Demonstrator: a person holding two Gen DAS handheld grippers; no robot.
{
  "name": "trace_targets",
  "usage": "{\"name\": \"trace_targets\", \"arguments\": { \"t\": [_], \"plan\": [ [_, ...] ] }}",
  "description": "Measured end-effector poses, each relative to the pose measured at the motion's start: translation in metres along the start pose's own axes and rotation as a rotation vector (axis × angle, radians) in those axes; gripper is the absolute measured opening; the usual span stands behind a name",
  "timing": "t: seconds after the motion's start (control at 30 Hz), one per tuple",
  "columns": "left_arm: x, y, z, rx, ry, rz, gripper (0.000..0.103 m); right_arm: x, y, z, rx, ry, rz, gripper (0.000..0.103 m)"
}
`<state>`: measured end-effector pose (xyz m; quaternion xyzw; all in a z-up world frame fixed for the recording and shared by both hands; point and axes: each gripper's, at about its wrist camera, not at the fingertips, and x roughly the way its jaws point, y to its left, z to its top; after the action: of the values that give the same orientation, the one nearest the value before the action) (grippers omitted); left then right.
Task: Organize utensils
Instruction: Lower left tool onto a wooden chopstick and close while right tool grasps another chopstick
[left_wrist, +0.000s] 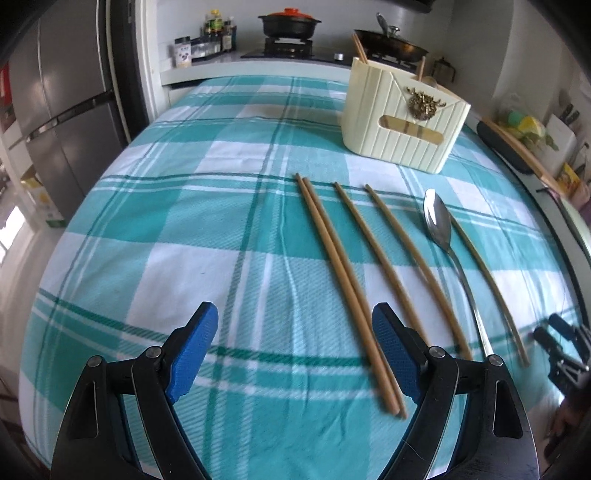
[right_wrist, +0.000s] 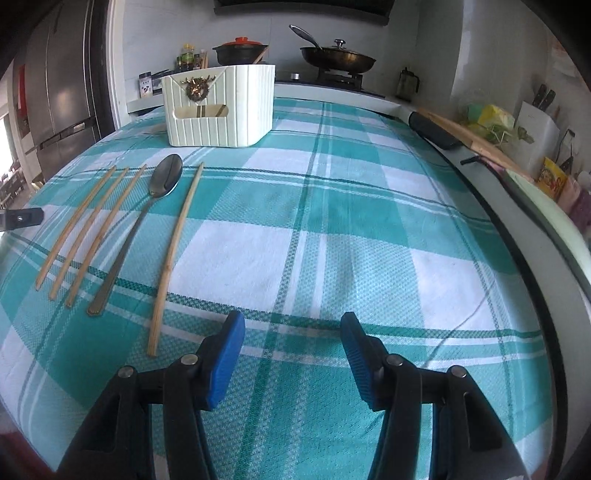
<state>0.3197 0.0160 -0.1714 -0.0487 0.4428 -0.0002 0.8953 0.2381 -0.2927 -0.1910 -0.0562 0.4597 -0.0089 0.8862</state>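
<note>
Several wooden chopsticks (left_wrist: 345, 284) and a metal spoon (left_wrist: 439, 225) lie side by side on the teal checked tablecloth (left_wrist: 184, 229). Behind them stands a cream utensil holder (left_wrist: 402, 122) with chopsticks sticking out of its top. My left gripper (left_wrist: 295, 317) is open and low over the cloth, and the near ends of a chopstick pair lie just inside its right pad (left_wrist: 395, 354), untouched. My right gripper (right_wrist: 291, 325) is open over bare cloth, with nothing between its jaws. A single chopstick (right_wrist: 177, 251) lies just to its left, then the spoon (right_wrist: 166, 181) and the holder (right_wrist: 221, 107).
A stove with a black pot (left_wrist: 290, 24) and a frying pan (right_wrist: 336, 55) stands behind the table. A grey fridge (left_wrist: 66, 110) is at the left. Along the right edge runs a counter with a wooden board (right_wrist: 476, 140) and a knife block (right_wrist: 535, 114).
</note>
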Motion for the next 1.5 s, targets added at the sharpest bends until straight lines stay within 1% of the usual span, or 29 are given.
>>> {"name": "trace_targets", "arguments": {
  "t": [0.13,0.3,0.43,0.57,0.73,0.8,0.87,0.93,1.03,1.1,1.23,1.33,1.37,1.4,1.43,1.47,1.5],
  "plan": [
    [0.012,-0.010,0.000,0.019,0.009,0.042,0.087,0.000,-0.004,-0.001,0.024,0.000,0.014,0.055],
    [0.022,-0.011,-0.001,0.021,0.027,0.083,0.087,0.001,-0.006,-0.002,0.038,-0.004,0.026,0.055],
    [0.026,-0.008,0.000,0.007,0.030,0.090,0.087,0.002,-0.008,-0.002,0.046,-0.006,0.031,0.055],
    [0.030,-0.008,0.002,-0.006,0.040,0.087,0.092,0.002,-0.008,-0.002,0.046,-0.005,0.032,0.055],
    [0.034,-0.004,0.006,-0.048,0.053,0.095,0.094,0.002,-0.008,-0.002,0.046,-0.006,0.032,0.055],
    [0.038,-0.002,0.006,-0.060,0.064,0.122,0.093,0.002,-0.008,-0.002,0.045,-0.006,0.032,0.055],
    [0.040,-0.005,0.006,-0.040,0.059,0.146,0.094,0.002,-0.008,-0.002,0.043,-0.005,0.029,0.055],
    [0.041,-0.005,0.006,-0.048,0.061,0.146,0.094,0.003,-0.008,-0.002,0.041,-0.006,0.027,0.055],
    [0.040,-0.003,0.006,-0.044,0.062,0.135,0.091,0.003,-0.007,-0.001,0.036,-0.004,0.022,0.055],
    [0.037,-0.003,0.005,-0.037,0.061,0.126,0.084,0.002,-0.004,0.003,0.022,-0.006,0.028,0.055],
    [0.034,-0.005,0.004,-0.011,0.057,0.112,0.076,-0.004,0.012,0.028,-0.003,-0.027,0.102,0.055],
    [0.031,-0.009,0.004,0.012,0.057,0.097,0.062,0.003,0.035,0.050,-0.075,-0.011,0.156,0.055],
    [0.030,-0.010,0.004,0.020,0.057,0.094,0.052,0.008,0.043,0.056,-0.102,0.000,0.169,0.055],
    [0.029,-0.012,0.004,0.028,0.059,0.076,0.040,0.015,0.053,0.061,-0.135,0.011,0.176,0.055],
    [0.028,-0.012,0.004,0.034,0.060,0.070,0.036,0.021,0.059,0.064,-0.158,0.022,0.176,0.054],
    [0.027,-0.013,0.004,0.040,0.061,0.067,0.023,0.029,0.067,0.066,-0.181,0.041,0.176,0.053],
    [0.027,-0.013,0.004,0.043,0.061,0.063,0.011,0.035,0.071,0.067,-0.192,0.056,0.181,0.049]
  ]
}}
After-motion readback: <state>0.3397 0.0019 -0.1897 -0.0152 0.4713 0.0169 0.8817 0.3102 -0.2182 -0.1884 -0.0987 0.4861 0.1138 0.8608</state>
